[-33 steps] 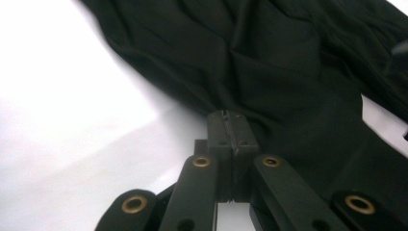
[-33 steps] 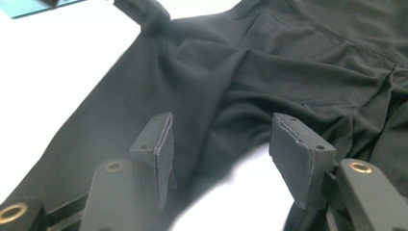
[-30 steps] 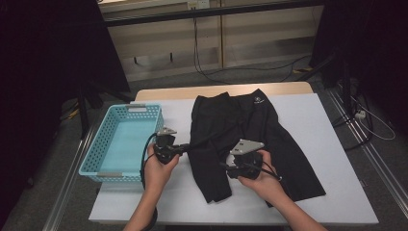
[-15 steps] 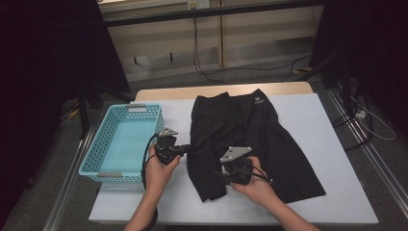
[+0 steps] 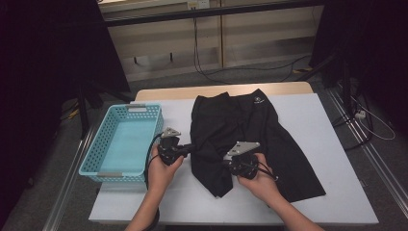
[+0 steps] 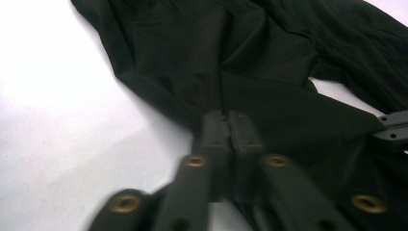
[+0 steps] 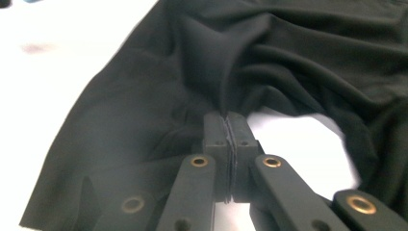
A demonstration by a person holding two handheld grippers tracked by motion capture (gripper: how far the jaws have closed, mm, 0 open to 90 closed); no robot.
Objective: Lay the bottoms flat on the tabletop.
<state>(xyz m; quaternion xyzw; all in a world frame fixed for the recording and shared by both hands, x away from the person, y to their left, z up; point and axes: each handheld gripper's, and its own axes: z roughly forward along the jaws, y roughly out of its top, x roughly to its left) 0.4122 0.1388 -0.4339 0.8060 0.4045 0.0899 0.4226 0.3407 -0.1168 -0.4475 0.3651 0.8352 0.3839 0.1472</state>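
Note:
A pair of black shorts (image 5: 250, 130) lies spread on the white table (image 5: 317, 115). My left gripper (image 5: 192, 147) reaches in from the left at the shorts' left edge. In the left gripper view its pads (image 6: 226, 126) pinch a fold of the black cloth (image 6: 269, 57); these jaws have just been opening, with the fabric still between them. My right gripper (image 5: 225, 166) sits on the shorts' lower left leg. Its jaws have just closed, and its pads (image 7: 226, 126) clamp a raised ridge of cloth (image 7: 288, 53).
A light blue plastic basket (image 5: 92, 161) stands on the left part of the table, close to my left hand. Bare white table lies in front of the shorts and to their right. Cables run over the floor beyond the table's far edge.
The right hand has shifted slightly left on the shorts' lower left leg and pinched up cloth there. The left hand has stayed at the shorts' left edge.

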